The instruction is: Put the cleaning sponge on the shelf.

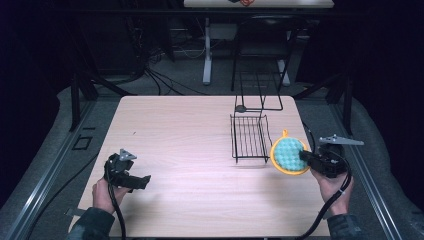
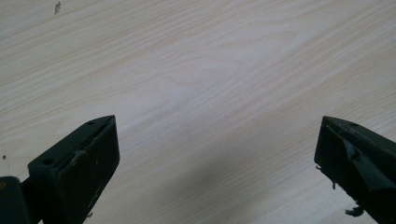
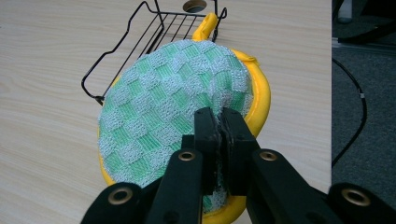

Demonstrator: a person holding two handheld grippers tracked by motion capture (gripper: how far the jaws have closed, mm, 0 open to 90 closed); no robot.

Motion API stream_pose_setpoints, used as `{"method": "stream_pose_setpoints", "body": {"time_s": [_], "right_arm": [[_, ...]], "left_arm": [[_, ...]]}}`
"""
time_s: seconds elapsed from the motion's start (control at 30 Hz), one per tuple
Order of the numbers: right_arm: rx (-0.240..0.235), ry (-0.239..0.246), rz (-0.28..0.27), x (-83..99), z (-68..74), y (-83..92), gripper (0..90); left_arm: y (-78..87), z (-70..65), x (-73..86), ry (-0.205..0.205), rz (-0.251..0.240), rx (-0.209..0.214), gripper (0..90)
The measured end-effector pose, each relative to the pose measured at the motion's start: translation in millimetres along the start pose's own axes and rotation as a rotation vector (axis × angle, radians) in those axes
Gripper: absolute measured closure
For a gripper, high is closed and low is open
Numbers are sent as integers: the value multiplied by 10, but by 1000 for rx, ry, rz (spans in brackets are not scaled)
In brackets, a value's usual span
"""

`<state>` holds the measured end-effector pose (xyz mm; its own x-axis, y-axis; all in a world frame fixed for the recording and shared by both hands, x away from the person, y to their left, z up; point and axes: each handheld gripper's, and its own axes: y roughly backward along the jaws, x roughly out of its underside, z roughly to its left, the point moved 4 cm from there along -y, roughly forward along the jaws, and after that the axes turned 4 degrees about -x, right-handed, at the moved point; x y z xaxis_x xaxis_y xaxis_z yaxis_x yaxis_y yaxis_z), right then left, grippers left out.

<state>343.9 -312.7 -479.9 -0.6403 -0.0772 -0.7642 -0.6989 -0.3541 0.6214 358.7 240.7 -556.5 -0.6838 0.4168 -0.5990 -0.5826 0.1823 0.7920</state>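
Note:
A round green-checked pot holder (image 1: 290, 154) with a yellow rim and loop hangs tilted just right of a black wire rack (image 1: 249, 138). My right gripper (image 1: 306, 157) is shut on its near edge, lifting it off the table. In the right gripper view the pot holder (image 3: 173, 107) spreads out ahead of the pinched jaws of the right gripper (image 3: 220, 122), with the rack (image 3: 154, 28) behind it. My left gripper (image 1: 142, 181) rests low over the table's front left, held by a hand. In the left gripper view the left gripper (image 2: 217, 140) stands open over bare wood.
The light wooden table (image 1: 175, 130) has its right edge just past my right hand. A tall black wire stand (image 1: 260, 92) rises behind the rack. Cables trail from both grippers. Beyond the table are a dark floor, cables and desk legs (image 1: 207, 55).

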Motion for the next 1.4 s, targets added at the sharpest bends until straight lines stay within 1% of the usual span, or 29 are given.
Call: {"method": "stream_pose_setpoints", "body": {"time_s": [0.07,0.13,0.27,0.33,0.57,0.7,0.87,0.97,1.23,1.33,1.4], "right_arm": [[12,13,-1,-22,15,-7,866],[9,19,-6,-46,36,-16,866],[14,34,-8,-85,80,-40,866],[17,44,-9,-100,100,-53,866],[3,43,-21,-166,164,-115,866],[-4,44,-19,-201,205,-179,866],[-11,51,-17,-238,253,-254,866],[-15,51,-20,-259,266,-286,866],[-16,48,-26,-302,283,-351,865],[-17,51,-25,-313,289,-399,865],[-22,44,-27,-325,303,-439,865]], "left_arm": [[-1,1,-1,0,-1,-1,0],[0,1,1,-1,1,1,0],[-12,-7,5,10,0,5,0],[-5,-3,2,3,3,7,0],[-11,-17,-2,1,5,13,0],[-25,-17,-4,4,3,11,0],[-20,-11,-5,6,6,21,0],[-17,-9,-2,2,7,19,0],[-22,-9,5,9,4,15,0],[-23,-9,5,4,8,20,0],[-25,-7,6,9,7,18,0]]}}
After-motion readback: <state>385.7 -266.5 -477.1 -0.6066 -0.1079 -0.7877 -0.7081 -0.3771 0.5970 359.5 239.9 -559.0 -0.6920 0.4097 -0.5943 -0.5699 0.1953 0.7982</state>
